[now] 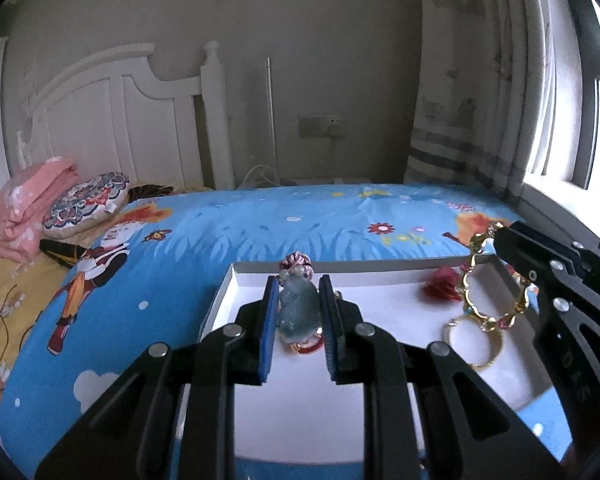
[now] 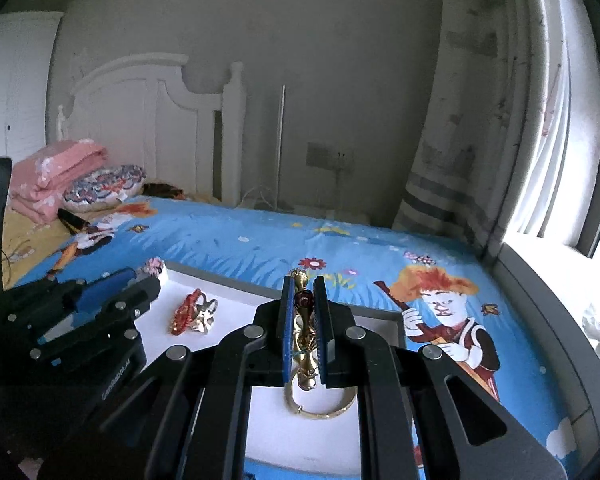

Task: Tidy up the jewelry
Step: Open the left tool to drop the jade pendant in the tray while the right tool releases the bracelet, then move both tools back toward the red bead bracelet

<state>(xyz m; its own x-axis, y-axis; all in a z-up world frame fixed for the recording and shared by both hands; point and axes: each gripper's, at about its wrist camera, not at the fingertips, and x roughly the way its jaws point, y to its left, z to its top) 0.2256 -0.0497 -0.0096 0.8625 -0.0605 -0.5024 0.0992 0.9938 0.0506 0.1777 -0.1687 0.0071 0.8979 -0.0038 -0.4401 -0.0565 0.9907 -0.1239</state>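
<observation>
A shallow white box (image 1: 380,268) lies on the blue cartoon bedsheet. My left gripper (image 1: 299,286) is shut on a grey-green jade pendant (image 1: 298,308) with a pink beaded top, held over the box's far left part. My right gripper (image 2: 303,282) is shut on an ornate gold bangle (image 2: 305,332) with red stones, held upright over the box; that bangle also shows in the left wrist view (image 1: 488,280). A plain gold bangle (image 1: 476,340) lies in the box under it. A red beaded piece with a silver clip (image 2: 192,314) lies in the box's middle.
The bed (image 1: 228,232) stretches back to a white headboard (image 1: 112,116). A folded pink blanket (image 1: 24,204) and a patterned cushion (image 1: 86,204) lie at its far left. A window sill (image 2: 548,276) and curtain run along the right.
</observation>
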